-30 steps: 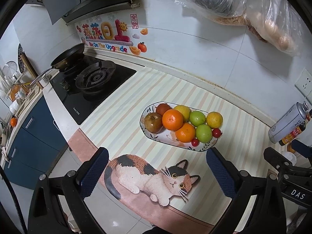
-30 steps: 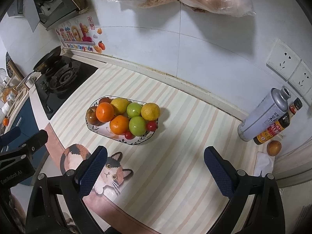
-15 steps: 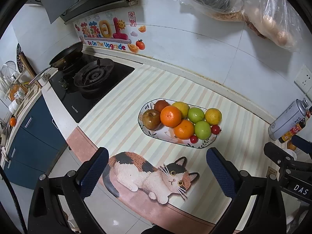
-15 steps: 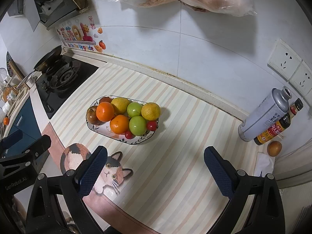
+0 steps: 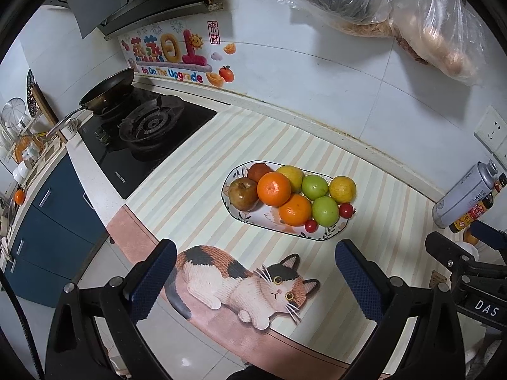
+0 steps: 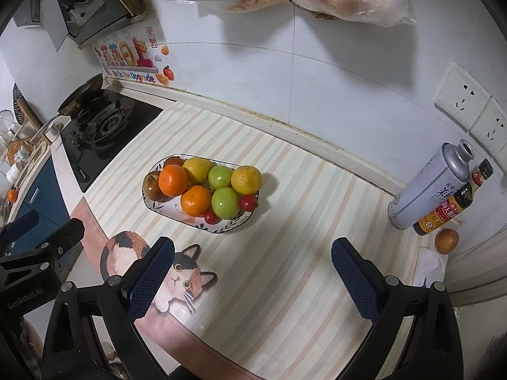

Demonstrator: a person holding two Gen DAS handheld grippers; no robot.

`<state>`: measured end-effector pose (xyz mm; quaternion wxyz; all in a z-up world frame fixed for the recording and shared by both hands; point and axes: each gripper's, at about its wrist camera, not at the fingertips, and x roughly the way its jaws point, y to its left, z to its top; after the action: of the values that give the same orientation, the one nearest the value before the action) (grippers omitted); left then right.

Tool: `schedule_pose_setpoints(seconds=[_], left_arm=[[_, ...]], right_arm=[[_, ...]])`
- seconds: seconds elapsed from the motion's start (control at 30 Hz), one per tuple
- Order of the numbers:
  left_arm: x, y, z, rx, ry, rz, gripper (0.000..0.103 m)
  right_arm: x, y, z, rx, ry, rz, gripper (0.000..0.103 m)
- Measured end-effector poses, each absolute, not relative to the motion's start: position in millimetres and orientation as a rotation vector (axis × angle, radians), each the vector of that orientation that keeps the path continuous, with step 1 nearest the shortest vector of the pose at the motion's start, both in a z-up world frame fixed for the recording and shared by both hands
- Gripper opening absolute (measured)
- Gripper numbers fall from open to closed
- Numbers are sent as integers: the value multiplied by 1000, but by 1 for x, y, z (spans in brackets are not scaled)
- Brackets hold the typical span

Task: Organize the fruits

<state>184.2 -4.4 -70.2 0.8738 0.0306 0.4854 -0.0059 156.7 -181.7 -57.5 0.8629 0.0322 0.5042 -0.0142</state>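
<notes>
Surface: covered by a striped mat with a cat print along its near edge. All places below are given from the plate.

Stove: black gas hob, well left of the plate, at the far-left end of the surface. A dark pan sits on its rear burner.

Plate: oval, patterned rim, mid-surface, on the stripes. It carries all the piled fruit, pieces touching.
- Two oranges at the plate's left-centre, one behind the other.
- Two green fruits to the right of the oranges.
- Two yellow fruits along the plate's back edge, one at its far right end.
- Brown fruit at the plate's left end, a reddish one just behind it.
- Two small red tomatoes at the near-right rim.

Metal can: well right of the plate, by the wall, leaning; a dark sauce bottle touches it. One loose orange-brown fruit lies just in front of the bottle, off the plate.

Left tool: fingers spread wide, nothing between them, above the cat print on the near side of the plate.

Right tool: fingers spread wide, empty, near and to the right of the plate.
</notes>
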Motion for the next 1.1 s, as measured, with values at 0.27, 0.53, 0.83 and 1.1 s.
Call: schedule_pose_setpoints(seconds=[0.27,0.53,0.83,1.1], left_arm=[[183,-5,-69,64,1012,-17,102],[181,-6,-68,64,1006,-14,102],[177,-9,-62,61,1000,-12,103],[176,-8,-61,61,999,-12,102]], right_arm=[[154,-179,-55,67,1058,-12,101],[152,-179,-51,69,1053,-4,101],[151,-180,-49,65,1049,-6,101],[149,-181,-48,68,1049,-9,101]])
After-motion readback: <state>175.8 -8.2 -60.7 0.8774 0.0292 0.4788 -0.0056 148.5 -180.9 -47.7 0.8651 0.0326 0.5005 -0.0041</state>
